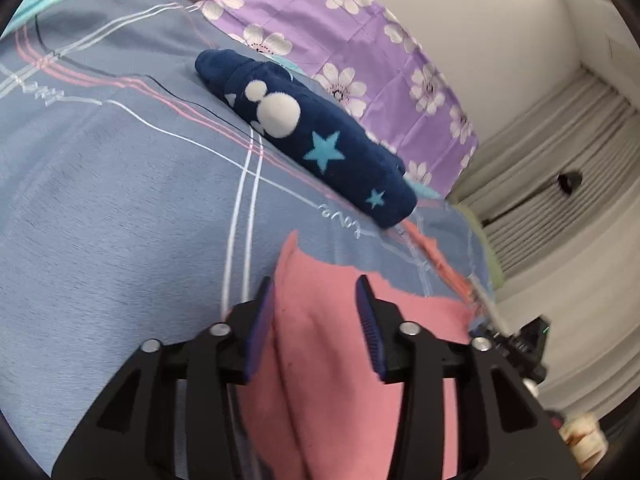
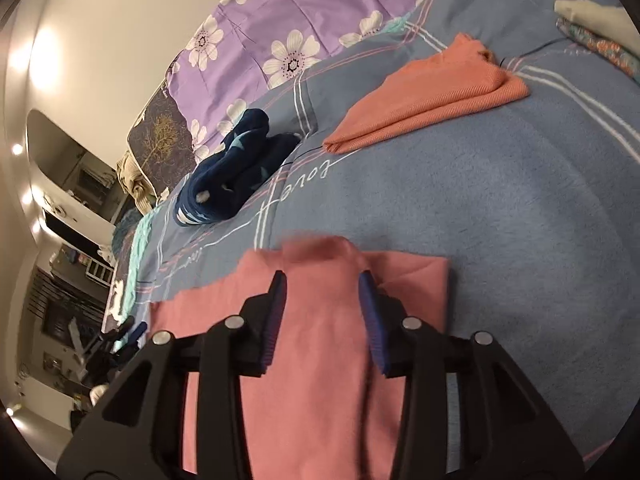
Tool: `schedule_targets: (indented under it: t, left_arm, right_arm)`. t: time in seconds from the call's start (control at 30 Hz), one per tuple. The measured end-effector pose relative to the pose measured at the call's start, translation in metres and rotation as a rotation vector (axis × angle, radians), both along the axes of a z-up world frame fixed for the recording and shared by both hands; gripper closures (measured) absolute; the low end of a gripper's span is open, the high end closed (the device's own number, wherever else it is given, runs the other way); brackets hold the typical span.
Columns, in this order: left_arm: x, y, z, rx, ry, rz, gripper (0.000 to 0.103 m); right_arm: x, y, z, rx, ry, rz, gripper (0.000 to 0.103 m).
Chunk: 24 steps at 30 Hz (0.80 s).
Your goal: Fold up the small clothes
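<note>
- Blue-grey bedspread (image 1: 100, 200), crossed by thin white and pink lines with script lettering, covering the bed.
- Purple quilt (image 2: 280, 20) printed with white flowers, lying along the far edge of the bed.
- White wall (image 1: 480, 20) beyond the bed.
- Pale pleated curtain (image 1: 560, 152) below the wall, off the bed's far corner.
- Dark cushion (image 2: 158, 140) bearing a golden tree motif, at the end of the purple quilt.
- Shelving with small, indistinct items (image 2: 76, 280) beyond the bed's edge.
</note>
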State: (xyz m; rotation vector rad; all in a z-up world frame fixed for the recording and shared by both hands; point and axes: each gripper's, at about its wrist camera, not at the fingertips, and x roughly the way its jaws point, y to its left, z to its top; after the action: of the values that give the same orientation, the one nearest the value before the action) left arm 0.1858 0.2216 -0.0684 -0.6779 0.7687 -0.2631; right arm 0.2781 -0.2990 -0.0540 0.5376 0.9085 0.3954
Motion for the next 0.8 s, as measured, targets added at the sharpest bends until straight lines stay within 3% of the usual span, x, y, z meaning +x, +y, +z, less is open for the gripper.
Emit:
schedule_targets:
  t: [0.13, 0.33, 0.37, 0.4, 0.43, 0.47, 0.67, 0.73, 0.8]
  left_arm:
    - [0.008, -0.013, -0.007, 0.086, 0.047, -0.059, 0.048]
    - [0.028, -0.019, -0.012, 0.166, 0.082, -0.061, 0.048]
    - [0.03, -0.019, -0.012, 0.17, 0.084, -0.058, 0.056]
    - [0.033, -0.019, -0.011, 0.177, 0.079, -0.06, 0.065]
    - [0.034, -0.02, -0.009, 0.189, 0.074, -0.061, 0.089]
    - [0.034, -0.021, -0.007, 0.203, 0.066, -0.058, 0.101]
    - [0.002, -0.034, 0.042, 0.234, -0.136, -0.082, 0.101]
    - [0.004, -0.043, 0.053, 0.261, -0.16, -0.102, 0.101]
    - [0.016, -0.048, 0.048, 0.3, -0.122, -0.096, 0.101]
  right_arm:
    - [0.002, 0.001, 0.002, -0.066, -0.018, 0.006, 0.057]
    - [0.026, 0.014, -0.004, -0.119, -0.009, 0.019, 0.055]
    - [0.03, 0.016, -0.005, -0.118, -0.009, 0.024, 0.056]
    - [0.032, 0.018, -0.005, -0.119, -0.012, 0.029, 0.067]
    - [0.034, 0.021, -0.004, -0.122, -0.021, 0.037, 0.081]
    - [0.031, 0.023, 0.001, -0.13, -0.044, 0.03, 0.1]
    - [-0.014, 0.003, 0.051, -0.118, -0.222, -0.054, 0.1]
    - [-0.014, -0.002, 0.053, -0.121, -0.218, -0.061, 0.1]
    - [-0.002, -0.001, 0.041, -0.163, -0.167, -0.068, 0.095]
